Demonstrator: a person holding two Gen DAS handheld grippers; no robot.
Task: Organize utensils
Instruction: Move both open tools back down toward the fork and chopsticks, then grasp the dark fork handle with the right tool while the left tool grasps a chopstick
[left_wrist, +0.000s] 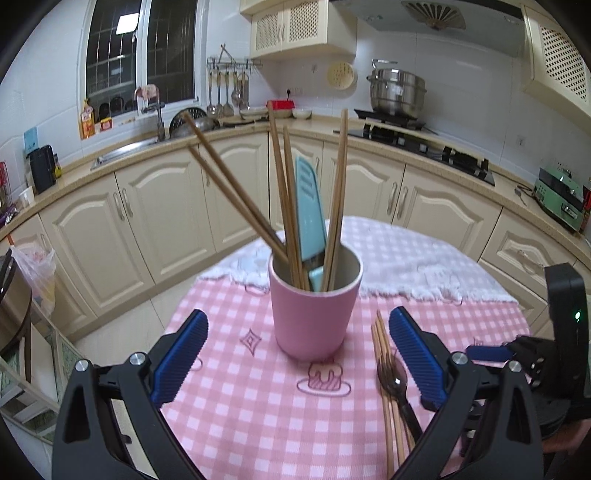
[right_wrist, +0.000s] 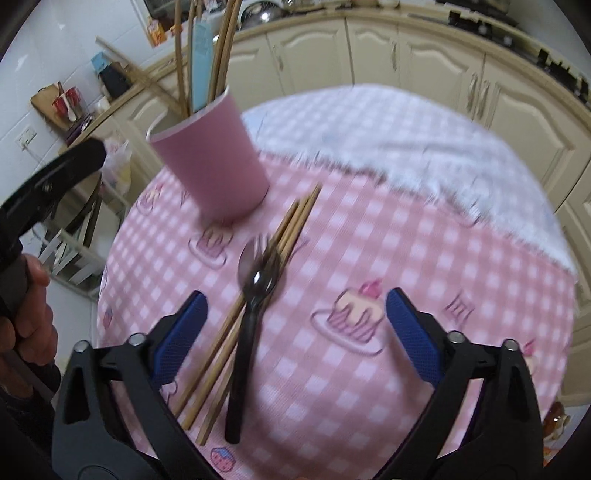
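In the left wrist view the left gripper (left_wrist: 298, 341) points at a pink cup (left_wrist: 314, 306) that stands upright on a round table (left_wrist: 258, 406) covered with a pink checked cloth; its blue-padded jaws stand wide apart, one to each side of the cup's base, and nothing is pressed between them. The cup holds several wooden chopsticks (left_wrist: 280, 184), some leaning out to the left, and a light blue flat utensil (left_wrist: 309, 210). Just right of the cup, beside the right jaw, a bundle of loose chopsticks (left_wrist: 384, 362) lies on the cloth with a dark spoon (left_wrist: 397, 376) on top of it. At the right edge the right gripper (left_wrist: 491, 352) shows as a black body with a blue pad. Behind the table run cream cabinets (left_wrist: 166, 221), a sink and a stove with a steel pot (left_wrist: 397, 90). In the right wrist view, which is blurred, the right gripper (right_wrist: 295, 332) looks down on the table with its jaws wide apart and nothing clamped. The loose chopsticks (right_wrist: 291, 229) and spoon (right_wrist: 255, 280) lie on the cloth between the jaws, nearer the left one, the spoon's black handle reaching toward the camera. What looks like a fork head shows beside the spoon's bowl, too blurred to be sure. The cup (right_wrist: 212, 162) stands just beyond the chopstick tips, up and to the left. At the left edge a hand (right_wrist: 31, 325) grips the handle of the left gripper.
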